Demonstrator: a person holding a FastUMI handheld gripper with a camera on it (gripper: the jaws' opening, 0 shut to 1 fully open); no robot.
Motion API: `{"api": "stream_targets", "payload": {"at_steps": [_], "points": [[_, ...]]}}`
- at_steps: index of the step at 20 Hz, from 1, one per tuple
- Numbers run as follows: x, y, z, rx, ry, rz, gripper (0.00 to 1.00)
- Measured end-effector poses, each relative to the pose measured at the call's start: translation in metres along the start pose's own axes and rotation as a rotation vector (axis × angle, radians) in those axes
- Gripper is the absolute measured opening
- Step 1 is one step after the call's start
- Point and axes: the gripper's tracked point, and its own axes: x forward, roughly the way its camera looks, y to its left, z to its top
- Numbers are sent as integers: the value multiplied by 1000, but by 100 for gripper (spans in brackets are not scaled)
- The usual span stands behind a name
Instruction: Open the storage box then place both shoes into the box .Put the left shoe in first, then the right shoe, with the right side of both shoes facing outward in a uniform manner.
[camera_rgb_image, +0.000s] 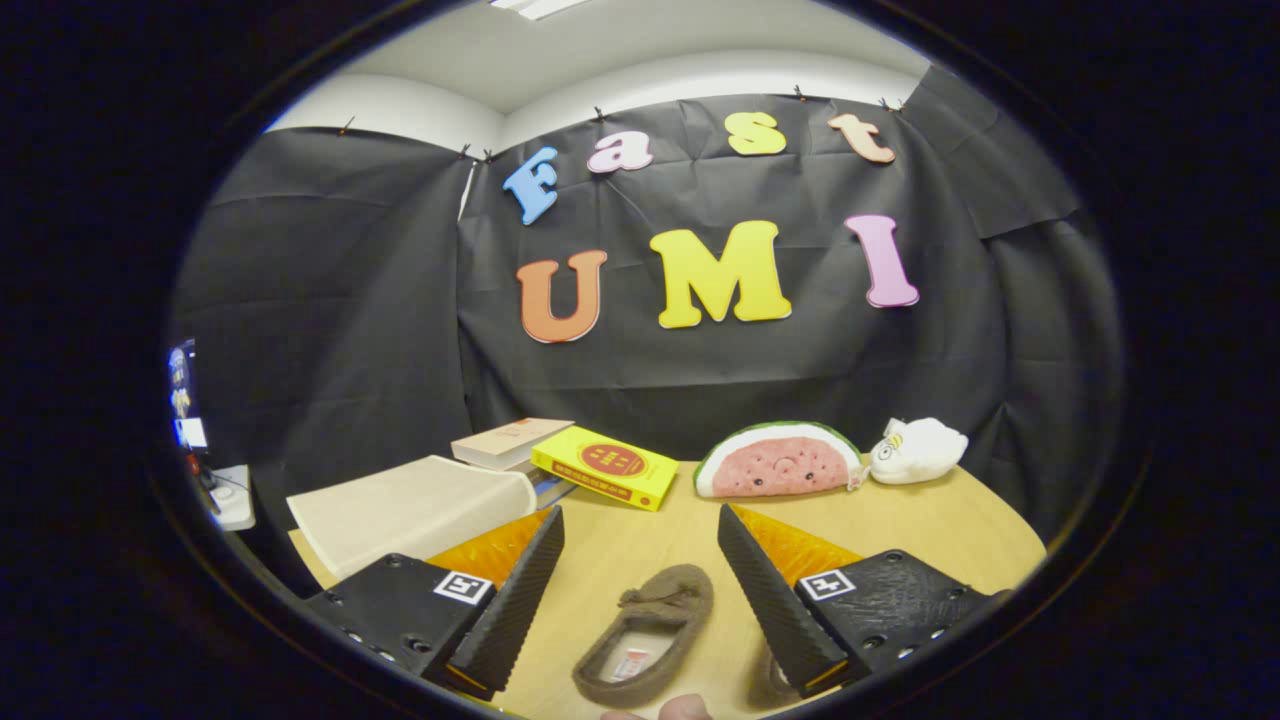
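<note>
Hand-held gripper (640, 540), fingers wide apart

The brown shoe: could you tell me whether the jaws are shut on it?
No, the gripper is open and the brown shoe lies untouched between its jaws.

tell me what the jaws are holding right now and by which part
Nothing is held. The gripper is open, its jaws spread wide apart, with a brown shoe lying on the table between them, touched by neither.

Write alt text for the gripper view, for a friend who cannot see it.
The gripper hangs open over a wooden table, a brown shoe lying between its fingers. Beyond them lie a yellow book, a watermelon plush and a white plush.
</note>
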Motion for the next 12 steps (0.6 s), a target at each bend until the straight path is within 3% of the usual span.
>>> {"api": "stream_targets", "payload": {"at_steps": [12], "points": [[24, 59, -7, 58, 27, 77, 95]]}}
